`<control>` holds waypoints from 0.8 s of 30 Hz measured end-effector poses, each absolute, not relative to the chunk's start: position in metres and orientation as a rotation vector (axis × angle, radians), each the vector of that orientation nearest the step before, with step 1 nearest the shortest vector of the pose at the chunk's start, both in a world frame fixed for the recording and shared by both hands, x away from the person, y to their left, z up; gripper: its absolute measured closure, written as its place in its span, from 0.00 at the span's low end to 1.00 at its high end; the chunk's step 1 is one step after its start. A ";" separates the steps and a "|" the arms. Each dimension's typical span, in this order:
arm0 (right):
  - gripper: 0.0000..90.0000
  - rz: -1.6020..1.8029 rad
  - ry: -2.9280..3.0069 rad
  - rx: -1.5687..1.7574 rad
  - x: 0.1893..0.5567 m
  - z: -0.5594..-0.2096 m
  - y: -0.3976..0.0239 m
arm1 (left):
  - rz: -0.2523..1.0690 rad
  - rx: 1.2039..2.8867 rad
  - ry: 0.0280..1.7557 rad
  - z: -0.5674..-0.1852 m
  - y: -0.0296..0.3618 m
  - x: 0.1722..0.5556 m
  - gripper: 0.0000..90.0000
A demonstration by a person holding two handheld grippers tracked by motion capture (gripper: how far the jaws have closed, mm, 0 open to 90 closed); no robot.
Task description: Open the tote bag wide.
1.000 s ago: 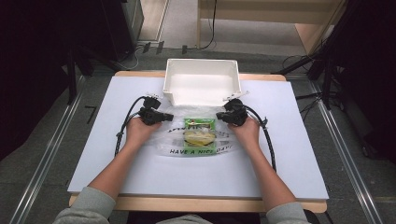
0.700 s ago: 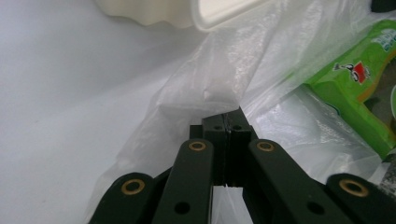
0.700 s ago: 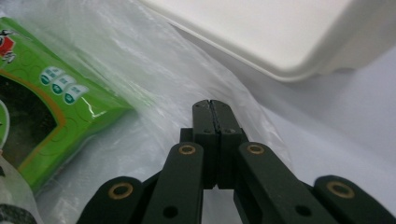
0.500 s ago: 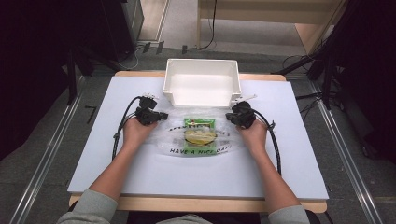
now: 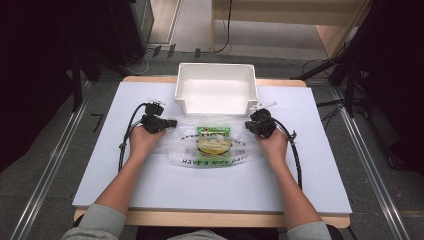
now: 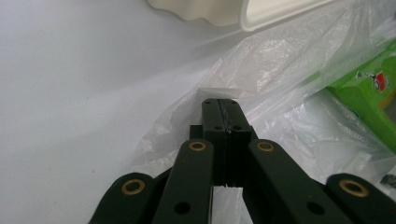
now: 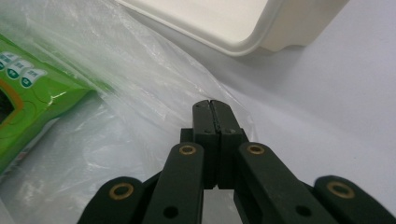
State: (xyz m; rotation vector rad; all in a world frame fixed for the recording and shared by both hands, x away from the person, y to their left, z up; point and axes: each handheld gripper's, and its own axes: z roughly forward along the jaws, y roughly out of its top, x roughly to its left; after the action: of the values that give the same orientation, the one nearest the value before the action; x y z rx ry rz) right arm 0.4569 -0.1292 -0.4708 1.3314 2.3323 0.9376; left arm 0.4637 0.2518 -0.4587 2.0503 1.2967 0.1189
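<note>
A clear plastic bag printed "HAVE A NICE DAY" lies flat on the white table top, with a green snack packet inside it. My left gripper is shut on the bag's left edge, and thin film bunches around its closed jaws. On the other side my right gripper pinches the bag's right edge, its jaws pressed together over the film. The green packet lies between the two grippers.
An empty white bin stands just behind the bag at the table's far middle; its rim is close ahead of both grippers. Black cables trail beside each forearm. Dark stands and rails flank the table.
Both hands have moved a little apart, left gripper leftward and right gripper rightward, and the bag is spread wider between them. Both grippers stay shut.
</note>
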 end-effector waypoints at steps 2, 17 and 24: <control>1.00 0.946 2.345 1.336 0.456 -0.469 -0.129 | 0.096 2.054 1.292 -0.458 0.252 0.463 1.00; 1.00 1.101 2.347 1.302 0.447 -0.443 -0.125 | 0.099 2.049 1.178 -0.426 0.240 0.448 1.00; 1.00 1.136 2.360 1.275 0.444 -0.436 -0.120 | 0.091 2.053 1.136 -0.419 0.235 0.443 1.00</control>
State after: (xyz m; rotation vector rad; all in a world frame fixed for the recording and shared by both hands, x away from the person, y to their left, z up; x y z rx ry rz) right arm 0.4444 -0.1204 -0.4363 1.2751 2.3600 1.1359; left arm 0.4433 0.2347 -0.4188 2.0527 1.1363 0.0911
